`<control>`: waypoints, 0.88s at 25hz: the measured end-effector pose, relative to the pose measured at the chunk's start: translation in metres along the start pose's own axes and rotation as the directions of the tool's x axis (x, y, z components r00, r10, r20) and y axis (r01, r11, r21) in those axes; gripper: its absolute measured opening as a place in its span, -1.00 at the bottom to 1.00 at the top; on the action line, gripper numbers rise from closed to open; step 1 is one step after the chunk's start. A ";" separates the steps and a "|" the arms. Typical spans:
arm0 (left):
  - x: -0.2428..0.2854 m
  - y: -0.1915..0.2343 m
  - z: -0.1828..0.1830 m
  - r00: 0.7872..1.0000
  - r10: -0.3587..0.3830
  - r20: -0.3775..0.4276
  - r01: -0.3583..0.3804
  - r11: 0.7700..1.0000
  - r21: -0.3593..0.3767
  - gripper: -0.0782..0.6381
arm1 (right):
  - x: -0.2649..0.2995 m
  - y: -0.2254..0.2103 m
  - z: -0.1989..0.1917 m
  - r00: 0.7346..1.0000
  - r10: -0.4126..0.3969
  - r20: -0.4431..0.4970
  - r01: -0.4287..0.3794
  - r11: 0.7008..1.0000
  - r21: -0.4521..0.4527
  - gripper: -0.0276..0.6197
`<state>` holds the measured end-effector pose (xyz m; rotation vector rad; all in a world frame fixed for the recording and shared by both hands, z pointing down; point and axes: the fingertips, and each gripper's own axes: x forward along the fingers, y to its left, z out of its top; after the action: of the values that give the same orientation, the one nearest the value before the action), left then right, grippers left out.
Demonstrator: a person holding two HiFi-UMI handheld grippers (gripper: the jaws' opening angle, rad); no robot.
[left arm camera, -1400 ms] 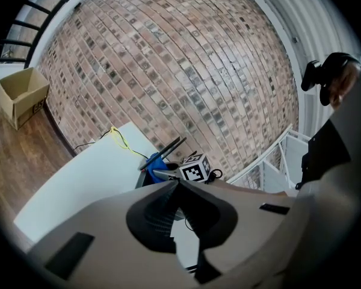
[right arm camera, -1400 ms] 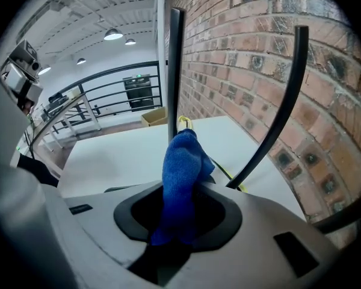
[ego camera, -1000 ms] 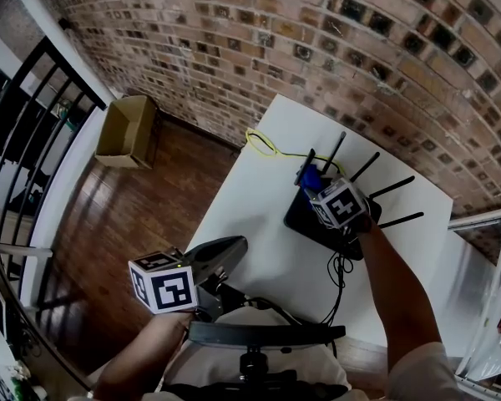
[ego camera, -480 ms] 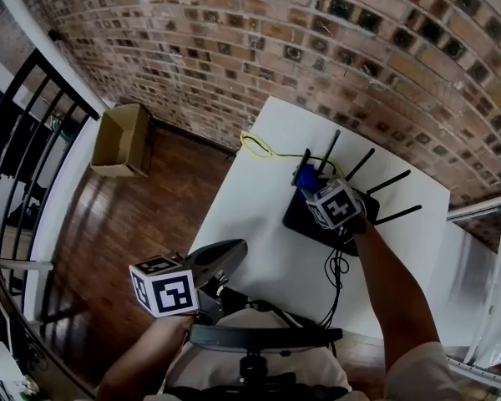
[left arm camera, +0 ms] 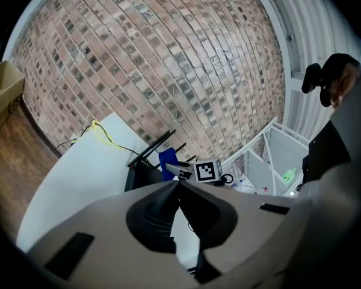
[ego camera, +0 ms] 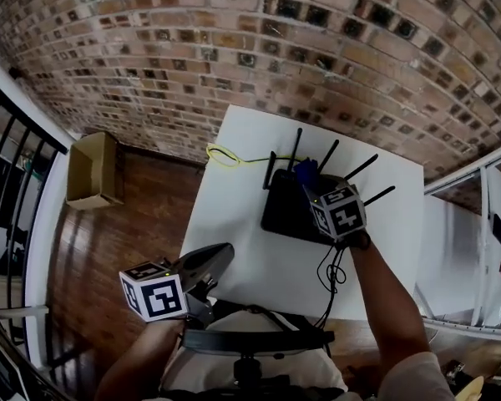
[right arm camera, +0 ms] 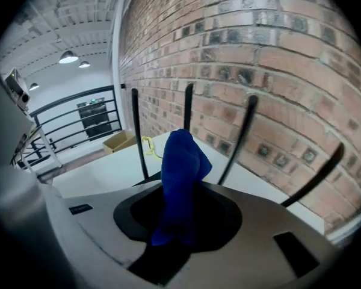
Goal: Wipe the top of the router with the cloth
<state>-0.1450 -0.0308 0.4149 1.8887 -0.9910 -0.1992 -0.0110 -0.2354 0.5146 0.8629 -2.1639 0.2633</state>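
The right tool [ego camera: 317,192], clamped on the blue cloth [ego camera: 305,172], has shifted rightward across the router [ego camera: 284,211] top, so wiping appears under way; the left tool [left arm camera: 179,185] idles closed and empty.

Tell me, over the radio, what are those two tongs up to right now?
Right tongs shut on blue cloth, over the black router. Left tongs shut, empty. Antennas upright just beyond the cloth.

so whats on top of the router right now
The right gripper hangs over the router, shut on the blue cloth. Whether the cloth touches the top is hidden by the gripper.
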 end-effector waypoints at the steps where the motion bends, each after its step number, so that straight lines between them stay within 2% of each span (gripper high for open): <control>1: 0.004 -0.002 0.002 1.000 -0.013 -0.010 0.014 1.000 0.006 -0.78 | -0.009 -0.008 -0.004 0.999 -0.034 0.000 0.034 0.999 0.036 -0.52; 3: 0.011 -0.006 0.001 0.998 -0.038 -0.046 0.039 0.999 0.020 -0.78 | -0.023 -0.025 -0.017 0.994 -0.109 -0.024 0.111 0.988 0.111 -0.52; 5: 0.019 -0.011 0.002 0.995 -0.060 -0.081 0.064 0.997 0.037 -0.78 | -0.032 -0.043 -0.040 0.981 -0.178 -0.076 0.190 0.963 0.193 -0.52; 8: 0.028 -0.015 0.000 0.987 -0.098 -0.125 0.105 0.993 0.050 -0.78 | -0.046 -0.062 -0.065 0.959 -0.245 -0.139 0.279 0.898 0.341 -0.52; 10: 0.032 -0.017 -0.006 0.980 -0.138 -0.146 0.145 0.989 0.039 -0.78 | -0.051 -0.071 -0.080 0.946 -0.272 -0.176 0.321 0.859 0.400 -0.52; 12: 0.035 -0.018 -0.008 0.975 -0.150 -0.165 0.158 0.987 0.036 -0.78 | -0.044 -0.081 -0.100 0.933 -0.285 -0.219 0.354 0.839 0.414 -0.52; 14: 0.035 -0.014 -0.009 0.972 -0.145 -0.187 0.155 0.987 0.042 -0.78 | -0.039 -0.089 -0.117 0.909 -0.308 -0.282 0.404 0.821 0.404 -0.52; 16: 0.035 -0.008 -0.009 0.971 -0.140 -0.194 0.154 0.986 0.060 -0.78 | -0.040 -0.091 -0.122 0.883 -0.330 -0.334 0.449 0.800 0.397 -0.52; 22: 0.033 0.000 -0.005 0.973 -0.112 -0.200 0.136 0.984 0.113 -0.78 | -0.030 -0.096 -0.139 0.827 -0.349 -0.440 0.529 0.746 0.403 -0.52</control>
<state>-0.1206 -0.0508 0.4263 2.0442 -0.7701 -0.0257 0.1484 -0.2316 0.5785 1.4913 -1.5088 0.7085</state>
